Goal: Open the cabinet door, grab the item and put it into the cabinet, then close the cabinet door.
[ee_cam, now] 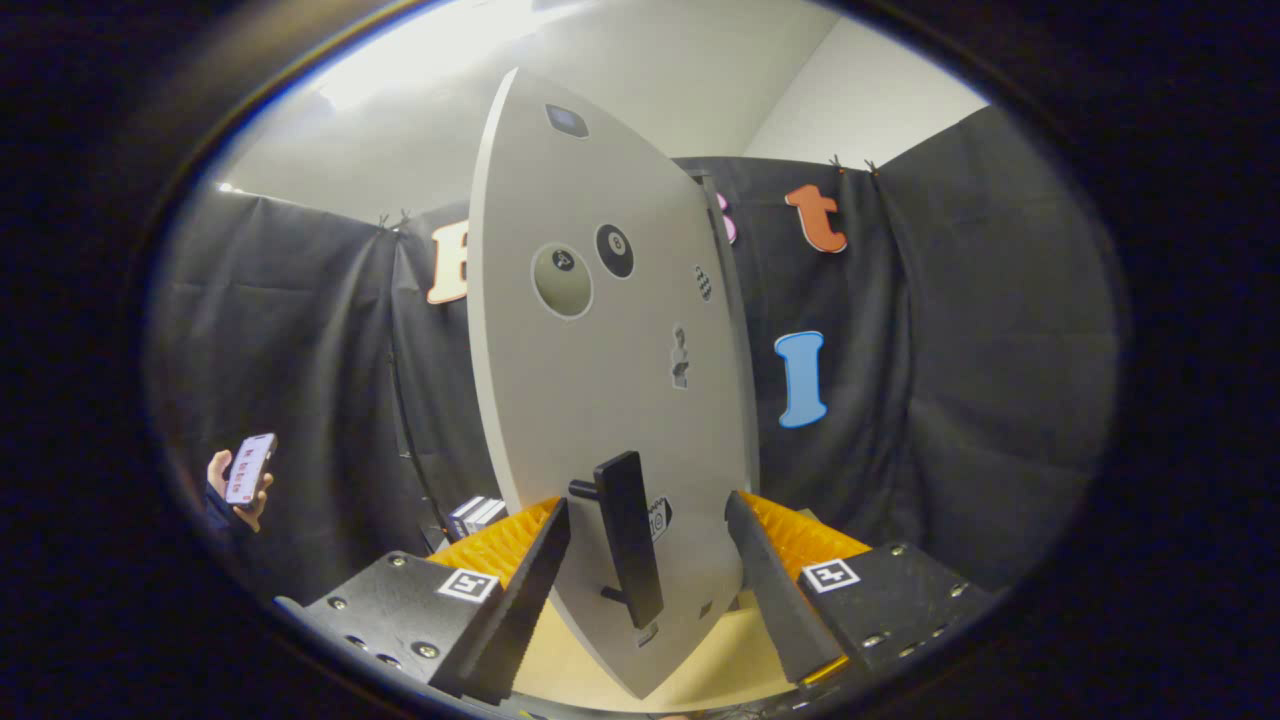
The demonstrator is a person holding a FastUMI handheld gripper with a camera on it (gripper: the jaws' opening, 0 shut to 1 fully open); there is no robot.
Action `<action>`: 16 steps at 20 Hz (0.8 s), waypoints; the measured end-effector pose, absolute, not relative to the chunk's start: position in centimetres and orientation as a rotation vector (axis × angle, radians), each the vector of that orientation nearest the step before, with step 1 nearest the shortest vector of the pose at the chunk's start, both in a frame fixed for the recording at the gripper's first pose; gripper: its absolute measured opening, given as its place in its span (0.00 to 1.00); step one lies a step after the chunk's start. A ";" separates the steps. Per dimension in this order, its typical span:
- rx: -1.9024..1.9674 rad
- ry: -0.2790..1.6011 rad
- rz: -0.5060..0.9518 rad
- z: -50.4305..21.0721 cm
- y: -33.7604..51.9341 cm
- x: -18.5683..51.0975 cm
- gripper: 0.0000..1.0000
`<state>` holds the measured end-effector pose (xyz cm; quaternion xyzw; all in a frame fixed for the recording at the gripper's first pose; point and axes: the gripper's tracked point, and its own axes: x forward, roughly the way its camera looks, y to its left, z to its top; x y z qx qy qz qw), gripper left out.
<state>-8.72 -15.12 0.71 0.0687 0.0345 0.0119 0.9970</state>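
While our gripper (648, 560) stands wide, its 2 fingers (520, 590) flank the cabinet door (600, 400) without pressing it; we see the door swung out edge-on towards us, its dark bar handle (630, 540) between the fingers; a small box (475, 515) lies just beyond the left finger by the door's edge; open room lies either side; a hand (235, 490) holds a phone (250, 468) far left.
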 end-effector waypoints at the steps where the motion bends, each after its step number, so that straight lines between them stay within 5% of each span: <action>1: 0.146 0.072 0.050 0.7 -14.5 -8.2 0.95; 16: 0.185 0.057 0.241 0.7 -6.5 1.4 1.00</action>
